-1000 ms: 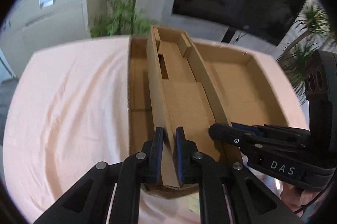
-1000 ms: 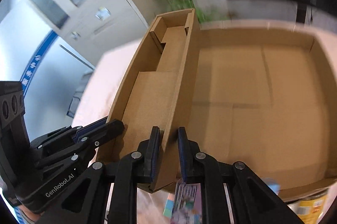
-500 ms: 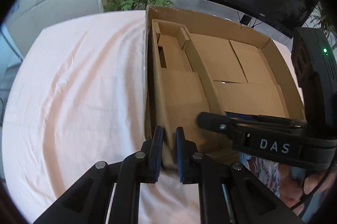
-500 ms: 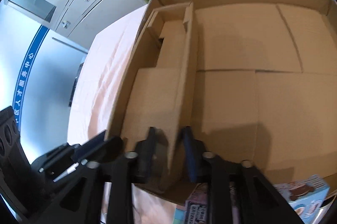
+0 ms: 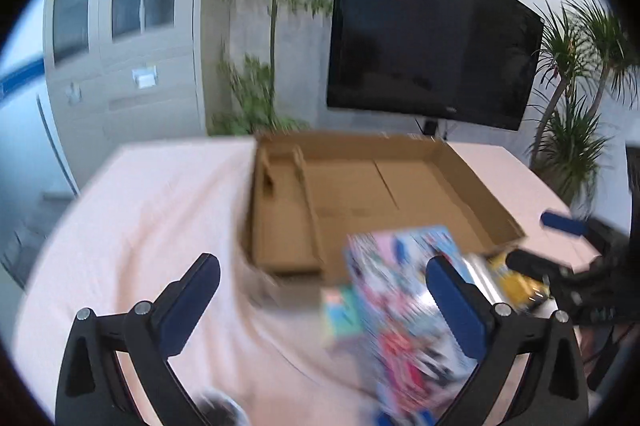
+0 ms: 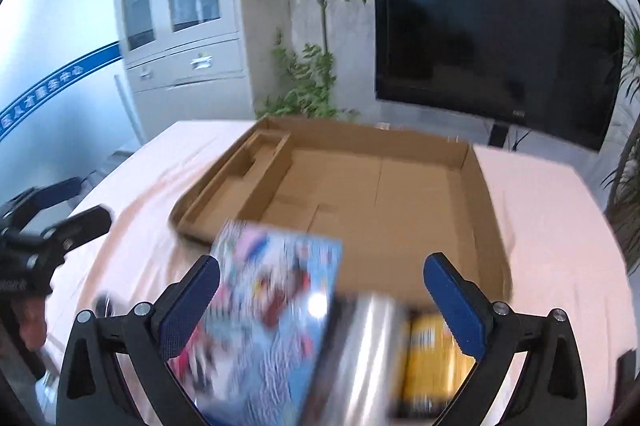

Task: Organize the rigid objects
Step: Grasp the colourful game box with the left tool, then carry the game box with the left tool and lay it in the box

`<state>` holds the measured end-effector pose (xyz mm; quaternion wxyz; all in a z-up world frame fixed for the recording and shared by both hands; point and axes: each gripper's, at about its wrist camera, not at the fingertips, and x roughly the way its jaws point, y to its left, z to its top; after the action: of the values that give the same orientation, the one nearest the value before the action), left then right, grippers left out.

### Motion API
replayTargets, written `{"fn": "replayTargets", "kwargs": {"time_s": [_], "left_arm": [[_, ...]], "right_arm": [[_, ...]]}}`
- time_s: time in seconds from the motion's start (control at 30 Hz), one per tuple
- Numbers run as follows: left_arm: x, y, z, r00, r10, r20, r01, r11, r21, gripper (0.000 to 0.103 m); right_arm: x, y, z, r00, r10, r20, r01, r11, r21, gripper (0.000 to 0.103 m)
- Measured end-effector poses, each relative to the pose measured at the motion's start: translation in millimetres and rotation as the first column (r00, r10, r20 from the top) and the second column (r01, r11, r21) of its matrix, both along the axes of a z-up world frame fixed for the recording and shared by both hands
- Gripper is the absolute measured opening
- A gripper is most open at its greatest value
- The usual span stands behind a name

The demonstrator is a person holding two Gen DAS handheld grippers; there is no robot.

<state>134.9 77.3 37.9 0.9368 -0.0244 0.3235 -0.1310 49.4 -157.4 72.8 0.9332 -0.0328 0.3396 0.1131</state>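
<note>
Both jaws have just been opening — the left hand-held gripper (image 5: 322, 282) and right hand-held gripper (image 6: 320, 280) stand wide, gripping nothing. The cardboard box (image 6: 384, 185) lies apart on the surface (image 5: 160, 209) — a colourful box (image 6: 272, 306) shows below the right one.

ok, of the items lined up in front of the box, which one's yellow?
The yellow container, at the right end of the row, beside the silver item. The colourful printed box on the left is pink and blue. All lie outside the cardboard box.

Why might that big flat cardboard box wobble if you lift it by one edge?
The cardboard box is wide, shallow and thin-walled, so it would probably flex or sag when lifted from one side. It holds nothing, so it is likely light. Sitting on the smooth pink tablecloth, it would probably slide easily when pushed.
</note>
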Motion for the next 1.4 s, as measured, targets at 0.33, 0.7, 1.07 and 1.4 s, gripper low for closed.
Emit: {"fn": "replayTargets", "kwargs": {"time_s": [0.33, 0.7, 1.07, 1.4], "left_arm": [[15, -34, -59, 0.96, -0.16, -0.229, 0.127, 0.98, -0.152, 0.102], [21, -58, -90, 0.914, -0.221, -0.339, 0.18, 0.972, -0.15, 0.083], [27, -51, -98, 0.913, -0.213, -0.349, 0.168, 0.973, -0.157, 0.076], [4, -48, -86, 0.94, -0.204, -0.275, 0.155, 0.969, -0.192, 0.071]], "right_arm": [[-41, -8, -83, 0.964, 0.18, -0.196, -0.135, 0.966, 0.222, 0.103], [-9, 43, -126, 0.951, 0.165, -0.263, -0.143, 0.985, 0.101, 0.102], [9, 52, -140, 0.956, 0.123, -0.265, -0.109, 0.992, 0.067, 0.103], [-6, 58, -132, 0.982, 0.076, -0.175, -0.077, 0.997, -0.003, 0.102]]}}
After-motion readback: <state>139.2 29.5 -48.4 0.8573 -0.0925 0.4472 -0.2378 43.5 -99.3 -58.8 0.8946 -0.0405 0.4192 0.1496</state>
